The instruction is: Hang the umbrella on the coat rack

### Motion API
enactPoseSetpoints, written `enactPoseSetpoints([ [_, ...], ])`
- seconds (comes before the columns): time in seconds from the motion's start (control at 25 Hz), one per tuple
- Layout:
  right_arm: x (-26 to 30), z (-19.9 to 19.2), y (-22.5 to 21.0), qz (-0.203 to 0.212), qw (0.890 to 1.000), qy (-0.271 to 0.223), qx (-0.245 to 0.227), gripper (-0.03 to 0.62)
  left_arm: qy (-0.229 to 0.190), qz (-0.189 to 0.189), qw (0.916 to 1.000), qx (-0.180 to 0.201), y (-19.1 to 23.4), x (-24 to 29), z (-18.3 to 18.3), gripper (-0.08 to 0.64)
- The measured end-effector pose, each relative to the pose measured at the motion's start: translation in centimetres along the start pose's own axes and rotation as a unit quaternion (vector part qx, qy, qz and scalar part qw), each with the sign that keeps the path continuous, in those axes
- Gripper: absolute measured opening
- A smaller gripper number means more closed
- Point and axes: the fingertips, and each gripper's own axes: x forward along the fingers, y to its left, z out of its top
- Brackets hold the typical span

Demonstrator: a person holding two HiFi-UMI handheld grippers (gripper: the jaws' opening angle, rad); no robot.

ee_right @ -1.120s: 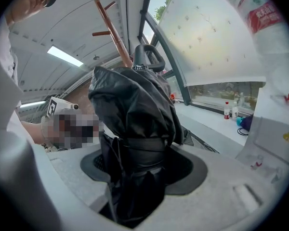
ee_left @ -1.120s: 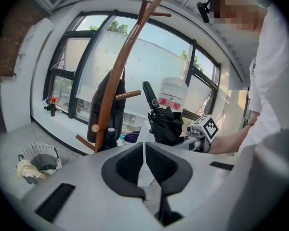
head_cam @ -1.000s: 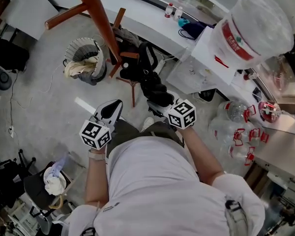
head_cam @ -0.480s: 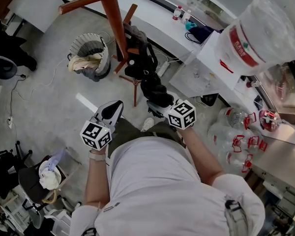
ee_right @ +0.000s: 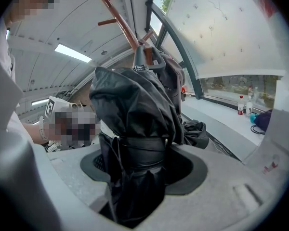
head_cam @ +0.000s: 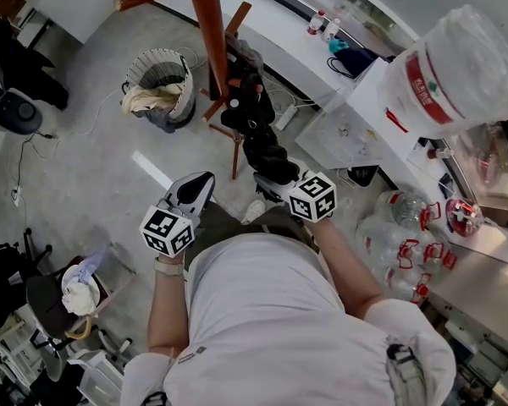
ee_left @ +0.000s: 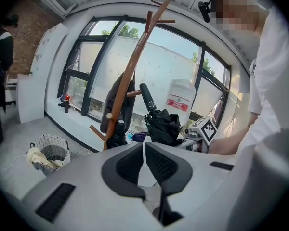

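Head view: umbrella (head_cam: 267, 155), black, folded and strapped, sits mid-frame just above the person's torso. It is clamped in the right hand-held gripper (head_cam: 273, 183). Right gripper view confirms this: both jaws press on the bundled canopy (ee_right: 135, 119), right at the strap.

What has changed is framing, not grip. The coat rack (head_cam: 210, 24) pole has slid from upper left toward upper centre, and the wastebasket (head_cam: 161, 100) has drifted right with it. Both hand-held grippers keep the same spot in frame. So I read it as the view swinging onto the rack, with the hands barely travelling.

The umbrella's far end now overlaps the dark bag (head_cam: 241, 91) hanging low on the rack. From above I can't tell if they touch. In the left gripper view the umbrella (ee_left: 161, 124) is just right of the pole (ee_left: 127, 76), handle end up, with no contact visible.

Judgement: still lining up, nothing hung yet. The free pegs sit in the upper part of both gripper views, above the umbrella, so the next move likely needs a lift.

Pose:
- **Arms:** both forearms reach out from the torso at bottom centre, side by side, marker cubes up.
- **Right:** it angles toward the rack base at upper centre and carries the load.
- **Left:** the left hand-held gripper (head_cam: 196, 184) sits left of the umbrella and points the same way. Its jaws are together with nothing between them (ee_left: 143, 146).
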Motion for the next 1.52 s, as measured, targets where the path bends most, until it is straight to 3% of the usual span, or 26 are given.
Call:
enactPoseSetpoints([
  [1.16, 6.7, -1.0, -1.4, 0.004, 1.0, 0.013, -0.002, 0.278, 0.009, 0.04, 0.9988, -0.026, 0.8, -2.6, -1.8, 0.002],
  [1.52, 9.4, -1.0, -2.4, -0.042, 0.999, 0.004, 0.001, 0.278, 0.014, 0.044, 0.9987, -0.023, 2.4, -4.8, -1.5, 0.002],
])
